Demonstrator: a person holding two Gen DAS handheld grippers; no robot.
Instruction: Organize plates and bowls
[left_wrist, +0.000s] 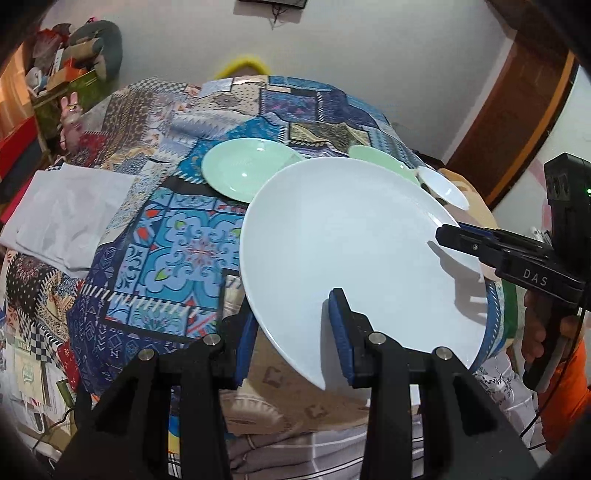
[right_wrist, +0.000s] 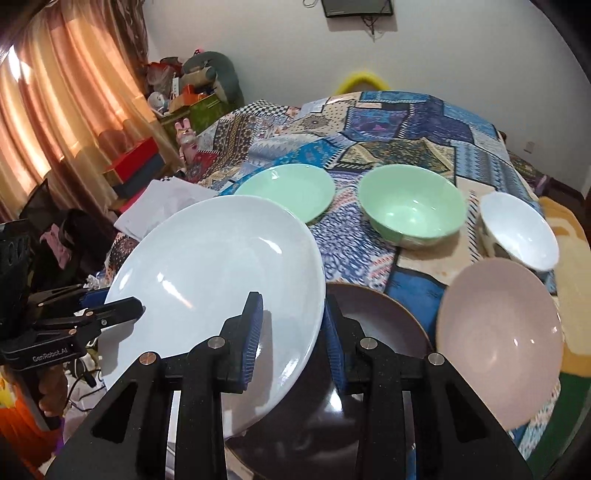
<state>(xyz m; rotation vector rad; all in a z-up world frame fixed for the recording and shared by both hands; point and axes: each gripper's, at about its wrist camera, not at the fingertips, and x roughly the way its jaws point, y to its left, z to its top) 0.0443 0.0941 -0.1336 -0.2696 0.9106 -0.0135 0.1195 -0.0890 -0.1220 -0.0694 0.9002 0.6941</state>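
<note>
The patchwork cloth (right_wrist: 406, 122) covers the whole working surface, and the dishes are spread over it. Largest among them is the white plate (right_wrist: 218, 266), which is lifted and tilted above the near edge, held from two sides: the right gripper (right_wrist: 293, 328) pinches its near right rim, one blue pad on top and the other beneath, while the left gripper (left_wrist: 293, 332) straddles the opposite rim in the same way, its jaws closed on the edge as far as the left wrist view shows. Under the plate's right edge lies a dark brown plate (right_wrist: 384, 314), flat on the cloth, and just beside that a pink plate (right_wrist: 502, 332) sits at a slant. Farther back stand a shallow green plate (right_wrist: 288, 188), a green bowl (right_wrist: 412, 205) and a small white bowl (right_wrist: 521, 229), all apart from one another. The step in hand appears to be carrying the white plate toward a stack, most likely onto the dark brown plate below it. The next move would call for levelling the plate, centring it over that dish, lowering both sides together and only then releasing, since a one-sided release could let it slide off.
</note>
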